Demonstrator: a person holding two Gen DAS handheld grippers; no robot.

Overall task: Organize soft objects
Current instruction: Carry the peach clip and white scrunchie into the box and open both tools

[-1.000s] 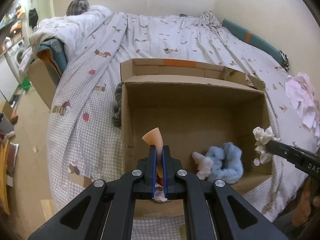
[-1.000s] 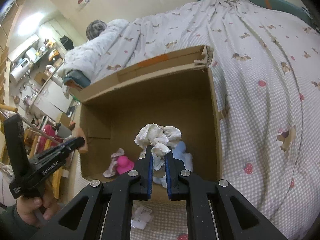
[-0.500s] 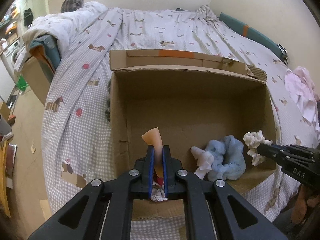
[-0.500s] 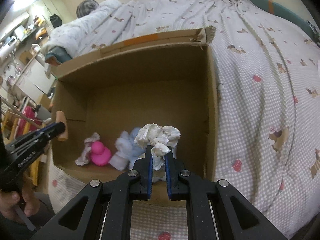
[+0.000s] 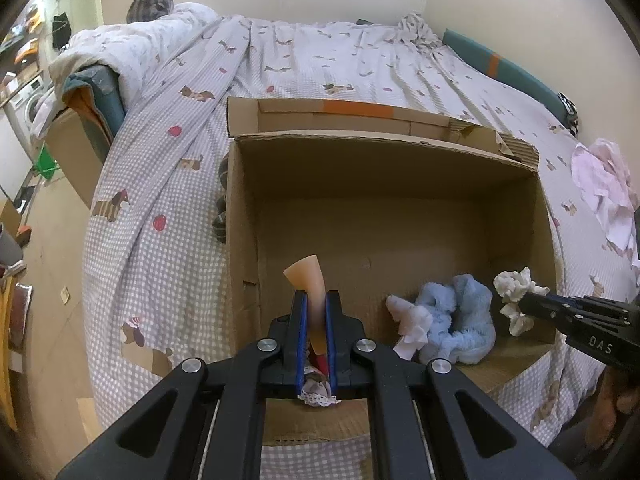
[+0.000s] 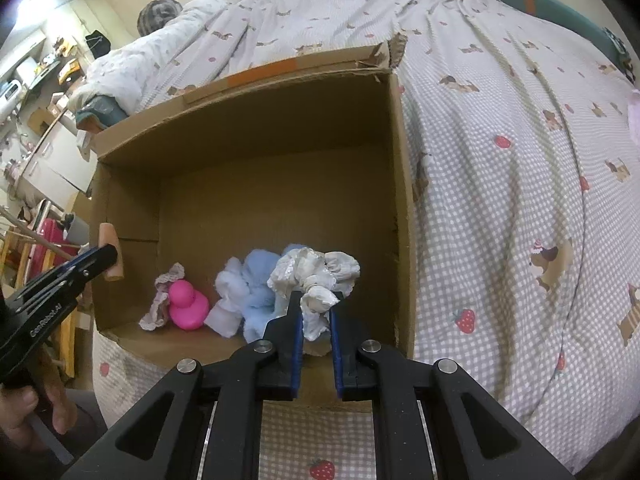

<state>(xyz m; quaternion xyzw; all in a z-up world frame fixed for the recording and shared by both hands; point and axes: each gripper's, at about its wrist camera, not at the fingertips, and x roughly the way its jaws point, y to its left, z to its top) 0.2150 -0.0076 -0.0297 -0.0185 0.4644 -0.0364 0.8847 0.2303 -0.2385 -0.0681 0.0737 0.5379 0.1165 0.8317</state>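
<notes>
An open cardboard box [image 5: 384, 200] lies on the bed, also seen in the right wrist view [image 6: 280, 128]. My left gripper [image 5: 315, 304] is shut on a peach soft toy piece [image 5: 310, 284] at the box's near left edge; it also shows in the right wrist view [image 6: 108, 254]. My right gripper [image 6: 315, 308] is shut on a crumpled white cloth [image 6: 316, 272] over the box's near right part; the cloth shows in the left wrist view [image 5: 516, 292]. Inside lie a blue fluffy toy [image 5: 456, 320], a pink duck [image 6: 186, 304] and a lace cloth [image 6: 162, 300].
The bed has a checked cover with dog prints [image 6: 520, 200] and a bunched duvet [image 5: 140, 52] at the far left. A pink cloth [image 5: 604, 184] lies on the bed to the right. Floor and furniture [image 5: 24, 80] are on the left.
Both grippers have drawn back a little from the box, still holding their items. The right gripper's jaws stand slightly wider around the white cloth.
</notes>
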